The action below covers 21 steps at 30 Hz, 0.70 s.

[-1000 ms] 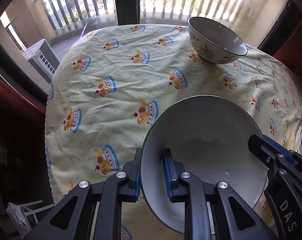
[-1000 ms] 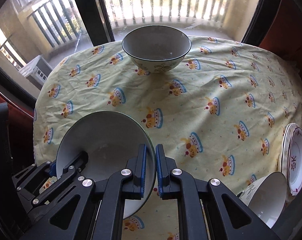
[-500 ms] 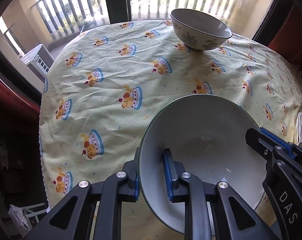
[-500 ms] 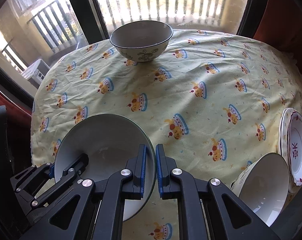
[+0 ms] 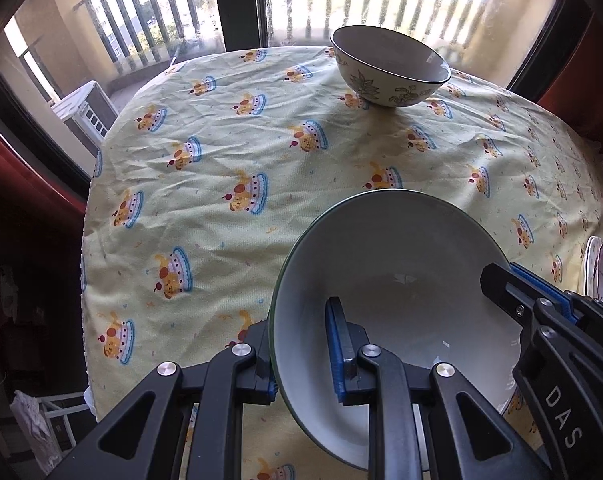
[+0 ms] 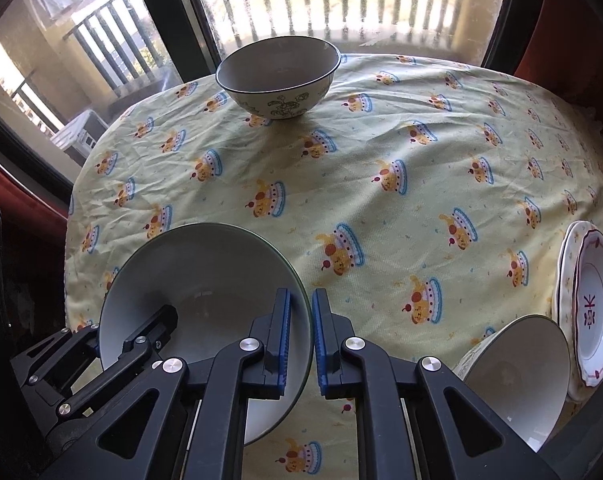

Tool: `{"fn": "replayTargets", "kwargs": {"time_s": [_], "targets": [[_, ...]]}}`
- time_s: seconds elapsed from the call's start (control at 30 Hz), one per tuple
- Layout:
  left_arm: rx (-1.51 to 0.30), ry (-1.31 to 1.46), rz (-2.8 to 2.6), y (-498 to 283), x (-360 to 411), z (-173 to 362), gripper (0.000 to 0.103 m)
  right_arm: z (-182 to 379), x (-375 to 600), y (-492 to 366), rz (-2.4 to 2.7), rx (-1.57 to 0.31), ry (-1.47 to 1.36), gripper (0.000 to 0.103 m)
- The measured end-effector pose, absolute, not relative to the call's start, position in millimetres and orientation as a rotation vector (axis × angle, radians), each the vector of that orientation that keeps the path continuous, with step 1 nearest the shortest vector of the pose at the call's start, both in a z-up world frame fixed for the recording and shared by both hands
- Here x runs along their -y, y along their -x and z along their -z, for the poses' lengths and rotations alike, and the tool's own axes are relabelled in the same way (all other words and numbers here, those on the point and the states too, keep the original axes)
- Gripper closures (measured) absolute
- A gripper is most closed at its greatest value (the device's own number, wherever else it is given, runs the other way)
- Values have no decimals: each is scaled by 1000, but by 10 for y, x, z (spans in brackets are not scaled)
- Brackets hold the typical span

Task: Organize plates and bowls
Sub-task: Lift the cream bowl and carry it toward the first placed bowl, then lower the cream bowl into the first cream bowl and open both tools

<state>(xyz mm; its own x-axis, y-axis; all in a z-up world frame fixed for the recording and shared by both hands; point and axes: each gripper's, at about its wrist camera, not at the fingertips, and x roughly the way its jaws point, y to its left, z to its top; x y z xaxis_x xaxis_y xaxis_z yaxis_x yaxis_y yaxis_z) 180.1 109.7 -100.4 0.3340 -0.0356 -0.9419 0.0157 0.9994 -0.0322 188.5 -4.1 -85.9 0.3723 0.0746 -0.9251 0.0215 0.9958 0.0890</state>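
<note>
I have the wide green-rimmed bowl (image 5: 393, 280) held between both tools above the near part of the table's yellow cake-print tablecloth (image 5: 229, 152). My left gripper (image 5: 301, 354) pinches the bowl's left rim, one blue pad outside the wall and one inside. My right gripper (image 6: 301, 336) pinches the opposite rim the same way, its pads drawn close with only the thin wall between them; in the left view it shows as the black arm marked DAS at the bowl's right edge. The bowl looks tilted, its inside facing the cameras. At the far edge of the table, by the window, a floral-patterned bowl (image 6: 279, 78) stands upright, well apart from mine. To my right, a second white bowl (image 6: 517, 376) leans just beside a stack of red-trimmed plates (image 6: 593, 304).
</note>
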Motion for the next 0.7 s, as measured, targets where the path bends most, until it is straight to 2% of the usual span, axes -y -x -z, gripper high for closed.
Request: {"fn": "replayTargets", "kwargs": {"time_s": [0.37, 0.7], "targets": [[-1157, 61, -48, -1648, -642, 543, 86, 402, 489, -1823, -133, -1122, -67, 89], [-1125, 110, -81, -1518, -117, 378, 86, 147, 1045, -1722, -182, -1080, -33, 89]]}}
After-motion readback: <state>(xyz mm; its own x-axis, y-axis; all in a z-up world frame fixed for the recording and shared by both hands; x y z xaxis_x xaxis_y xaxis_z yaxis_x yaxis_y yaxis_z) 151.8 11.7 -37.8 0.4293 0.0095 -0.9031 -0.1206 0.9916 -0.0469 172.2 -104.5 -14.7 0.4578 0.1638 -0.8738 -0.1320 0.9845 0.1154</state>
